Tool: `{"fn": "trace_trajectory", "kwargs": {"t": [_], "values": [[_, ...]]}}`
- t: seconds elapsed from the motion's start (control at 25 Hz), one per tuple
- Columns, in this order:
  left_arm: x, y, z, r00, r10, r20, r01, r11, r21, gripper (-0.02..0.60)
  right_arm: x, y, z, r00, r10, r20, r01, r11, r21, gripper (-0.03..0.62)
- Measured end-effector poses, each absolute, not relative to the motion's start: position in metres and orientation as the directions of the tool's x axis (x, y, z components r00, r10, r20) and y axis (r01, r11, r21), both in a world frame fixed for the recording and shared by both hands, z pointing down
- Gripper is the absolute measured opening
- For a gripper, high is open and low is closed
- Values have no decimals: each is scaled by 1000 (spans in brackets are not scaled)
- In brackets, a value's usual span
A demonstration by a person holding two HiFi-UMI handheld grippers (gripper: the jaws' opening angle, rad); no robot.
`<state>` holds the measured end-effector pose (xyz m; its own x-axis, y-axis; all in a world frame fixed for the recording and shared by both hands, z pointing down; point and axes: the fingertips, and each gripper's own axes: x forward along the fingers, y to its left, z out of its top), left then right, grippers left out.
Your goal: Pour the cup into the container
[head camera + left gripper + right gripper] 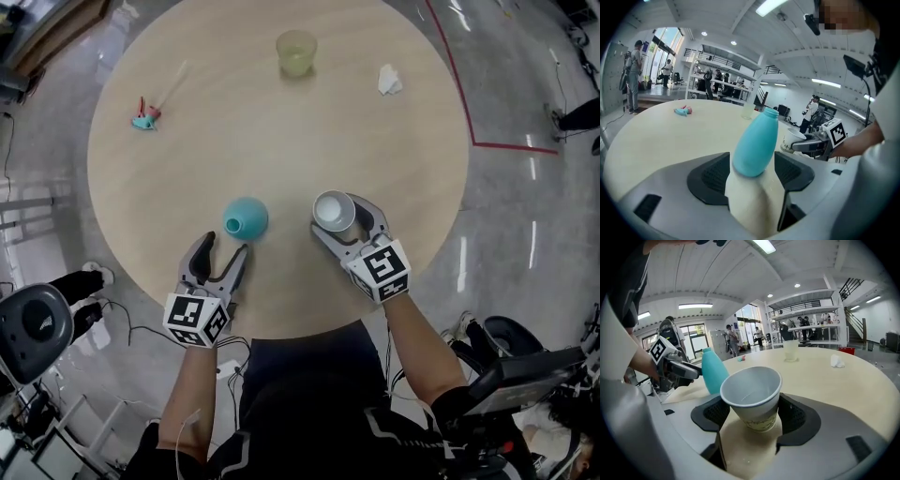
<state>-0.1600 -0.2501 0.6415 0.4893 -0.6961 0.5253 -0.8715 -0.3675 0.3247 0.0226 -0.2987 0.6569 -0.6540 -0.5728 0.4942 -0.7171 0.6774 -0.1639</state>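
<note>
The jaws of the left gripper stood wide apart. The blue bottle stood upright on the round table, at the tips of the jaws, and the pads did not press on it. The jaws of the right gripper were also wide apart. The white paper cup stood between them, upright on the table, with nothing clamped on it. Cup and bottle were near each other at the table's near edge. Farther away were a greenish glass, a crumpled tissue and a small teal toy.
</note>
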Motion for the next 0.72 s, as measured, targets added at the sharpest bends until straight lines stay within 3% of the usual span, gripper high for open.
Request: {"fn": "trace_trajectory", "kwargs": {"t": [0.48,0.72], "values": [[-175,-252,600,492,-742,455,-867,-372,331,287,10,-298,625,-663,-565,492,-687,720,-99,307],[-190,-252,567,439,-805,400,-888,-322,329,179,0,-303,580,-655,-565,501,-672,739,-45,307]]}}
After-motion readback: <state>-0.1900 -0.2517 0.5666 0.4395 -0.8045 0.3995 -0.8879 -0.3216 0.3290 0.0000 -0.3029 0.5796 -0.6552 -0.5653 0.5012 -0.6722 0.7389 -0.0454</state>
